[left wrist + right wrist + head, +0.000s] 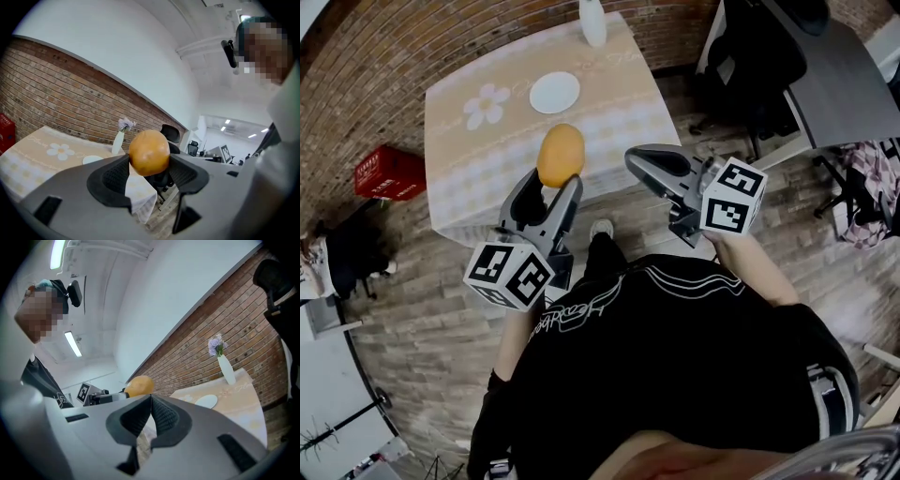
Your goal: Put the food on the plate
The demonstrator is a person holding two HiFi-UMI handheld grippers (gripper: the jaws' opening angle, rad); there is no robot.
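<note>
Clearly, the left gripper point(149, 163) clamps the round orange food point(561, 156) in wide-spread jaws, while the right gripper point(151, 403) sits closed and empty.

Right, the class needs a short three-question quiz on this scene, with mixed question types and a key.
1. True or false: the left gripper grips the round orange-brown food.
2. The small round white plate on the beige flowered tablecloth is: A) bare, B) holding the food, C) upside down.
3. Fill in: the jaws of the right gripper are ____.
Key: 1 true; 2 A; 3 shut.
</note>
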